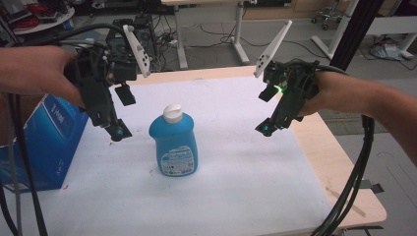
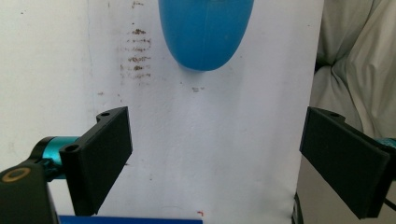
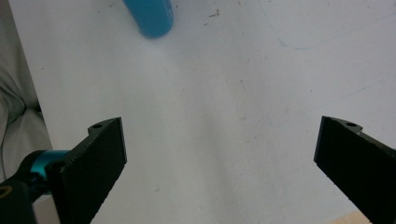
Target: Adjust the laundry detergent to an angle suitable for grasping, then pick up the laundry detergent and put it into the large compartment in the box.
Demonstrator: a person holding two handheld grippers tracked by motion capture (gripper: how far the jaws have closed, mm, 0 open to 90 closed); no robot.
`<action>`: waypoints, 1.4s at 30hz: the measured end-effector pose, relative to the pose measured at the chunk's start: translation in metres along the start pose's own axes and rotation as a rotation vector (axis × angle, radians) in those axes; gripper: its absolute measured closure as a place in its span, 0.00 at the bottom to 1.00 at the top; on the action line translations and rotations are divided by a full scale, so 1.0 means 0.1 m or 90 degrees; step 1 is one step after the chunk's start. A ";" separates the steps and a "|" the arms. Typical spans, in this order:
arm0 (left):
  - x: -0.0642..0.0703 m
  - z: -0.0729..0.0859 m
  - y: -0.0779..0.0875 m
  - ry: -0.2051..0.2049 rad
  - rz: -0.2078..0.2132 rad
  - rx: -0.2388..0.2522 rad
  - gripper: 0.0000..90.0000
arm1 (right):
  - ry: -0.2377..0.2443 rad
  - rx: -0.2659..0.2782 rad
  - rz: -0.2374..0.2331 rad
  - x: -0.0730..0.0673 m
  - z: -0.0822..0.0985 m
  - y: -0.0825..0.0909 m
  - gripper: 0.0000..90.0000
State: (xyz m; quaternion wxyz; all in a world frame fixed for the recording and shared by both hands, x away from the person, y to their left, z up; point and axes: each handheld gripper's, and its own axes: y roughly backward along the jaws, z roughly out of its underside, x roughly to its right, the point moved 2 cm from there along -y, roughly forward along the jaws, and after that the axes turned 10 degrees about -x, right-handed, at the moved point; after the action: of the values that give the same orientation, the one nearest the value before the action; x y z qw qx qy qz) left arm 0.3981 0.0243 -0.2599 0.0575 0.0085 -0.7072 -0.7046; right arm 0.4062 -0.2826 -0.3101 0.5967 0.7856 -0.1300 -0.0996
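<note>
Cables (image 1: 351, 187) hanging off right forearm, closest to lens. Left gripper (image 1: 119, 114) raised just left of bottle (image 1: 173, 142), jaws spread wide, nothing held. Right gripper (image 1: 266, 111) raised well right of bottle, jaws also wide apart, empty. Bottle upright mid-table on white sheet (image 1: 236, 172), white cap (image 1: 172, 112) on, blue and tall, probably tippy. Blue box (image 1: 49, 142) at left table edge, near left gripper. Risks, judged: one-sided push from left jaw toppling bottle before right arrives; grabbing high near cap causing swing or slip on smooth plastic; left arm clipping box on descent; cable dragging across sheet and shifting it under bottle.
</note>
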 end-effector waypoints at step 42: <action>0.11 -0.16 0.15 -0.013 -0.003 0.036 0.10 | 0.023 0.001 -0.009 -0.05 -0.03 0.11 0.02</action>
State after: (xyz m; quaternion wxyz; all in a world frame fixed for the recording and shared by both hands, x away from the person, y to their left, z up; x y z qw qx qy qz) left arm 0.3899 0.0073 -0.2440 0.0484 0.0043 -0.7275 -0.6843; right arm 0.4013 -0.2810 -0.2983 0.5977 0.7885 -0.1139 -0.0898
